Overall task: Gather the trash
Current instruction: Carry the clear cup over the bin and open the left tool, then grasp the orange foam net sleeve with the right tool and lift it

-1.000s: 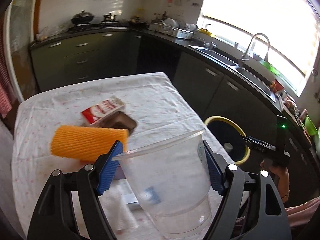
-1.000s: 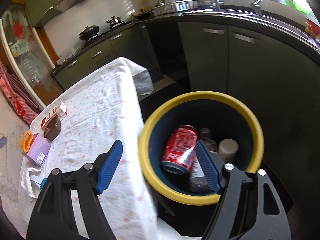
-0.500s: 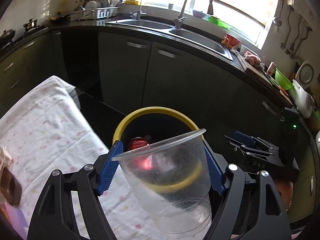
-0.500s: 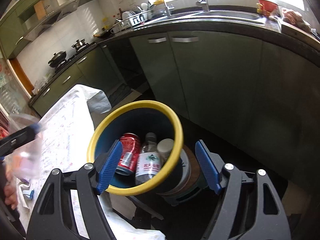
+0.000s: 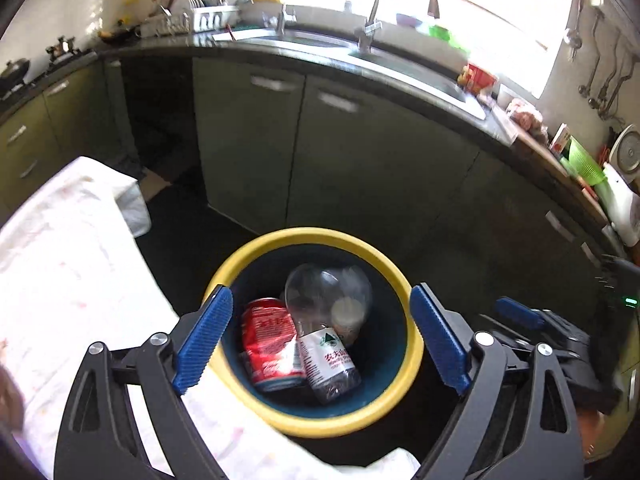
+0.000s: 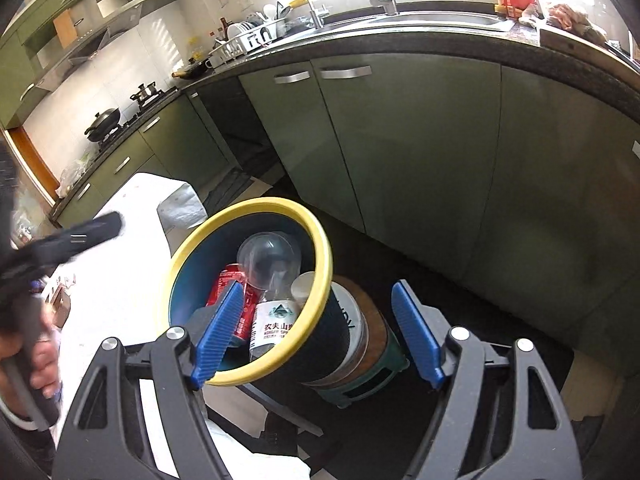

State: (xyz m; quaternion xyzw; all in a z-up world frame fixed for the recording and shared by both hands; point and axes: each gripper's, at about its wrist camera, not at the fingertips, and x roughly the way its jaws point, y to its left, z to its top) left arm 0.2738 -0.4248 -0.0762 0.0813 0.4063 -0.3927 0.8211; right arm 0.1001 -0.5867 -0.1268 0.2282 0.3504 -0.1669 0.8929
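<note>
My left gripper (image 5: 320,340) jaws opening, empty, over the yellow-rimmed dark bin (image 5: 404,280), clear plastic cup (image 5: 324,288) inside, my right gripper (image 6: 318,332) spread, holding nothing.

Yellow-rimmed bin (image 6: 322,240) with clear cup (image 6: 268,258), red can (image 6: 228,280), bottle (image 6: 276,320); empty right tool (image 6: 316,332) alongside.

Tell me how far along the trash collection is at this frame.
Done: the clear plastic cup lies in the yellow-rimmed bin on top of a red can, a water bottle and a white-capped container.
In hand: nothing. The left gripper is opening above the bin, empty; the right gripper is open and empty.
Left: small items show blurred on the table.
</note>
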